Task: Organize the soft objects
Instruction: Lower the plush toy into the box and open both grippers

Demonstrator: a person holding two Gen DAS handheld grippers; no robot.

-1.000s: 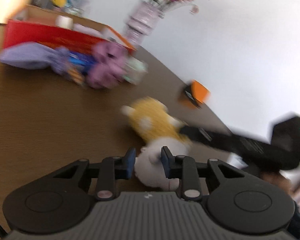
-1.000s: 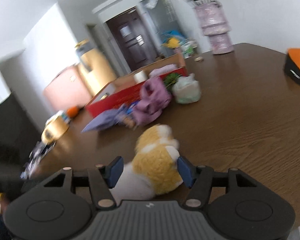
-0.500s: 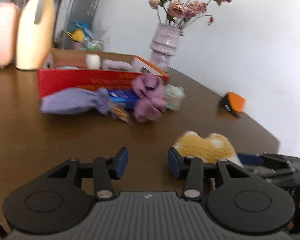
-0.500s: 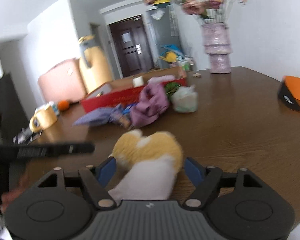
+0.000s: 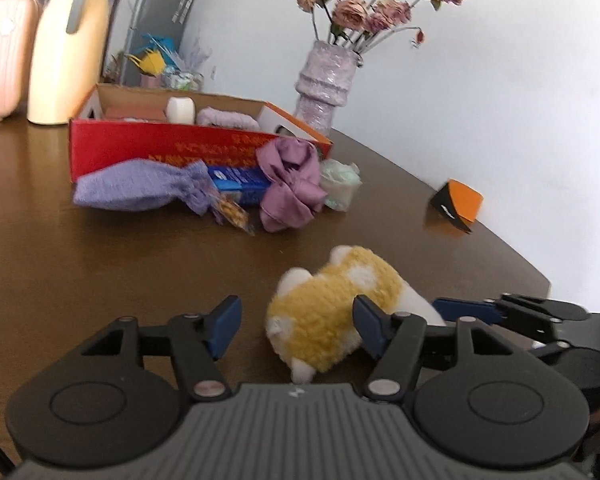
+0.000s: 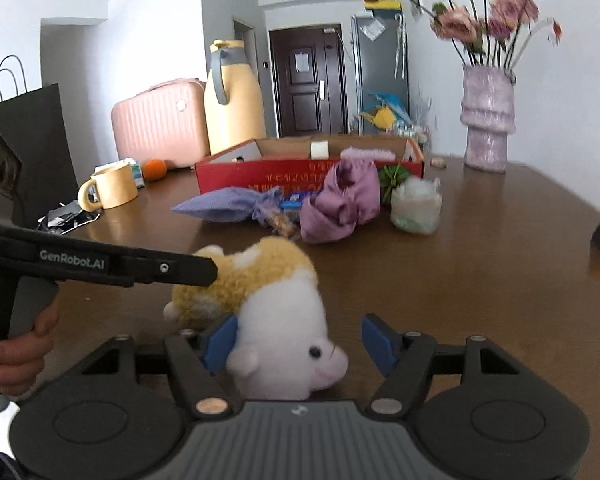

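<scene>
Low in the right wrist frame, the left gripper (image 6: 204, 276) reached in from the left, jaws just opened; the plush hamster (image 6: 276, 312) lay on the table (image 6: 480, 260) between the right gripper (image 6: 300, 344) pads, jaws parted, unclamped.

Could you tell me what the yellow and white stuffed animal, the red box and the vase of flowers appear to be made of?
The stuffed animal looks like fuzzy plush, with a nubby yellow pile on its back and smoother white fur on its face. The red box appears to be cardboard: brown raw inside walls, printed matte red outside. The vase seems to be ceramic or glass with a rough, bumpy lilac finish; which one, I cannot tell.
</scene>
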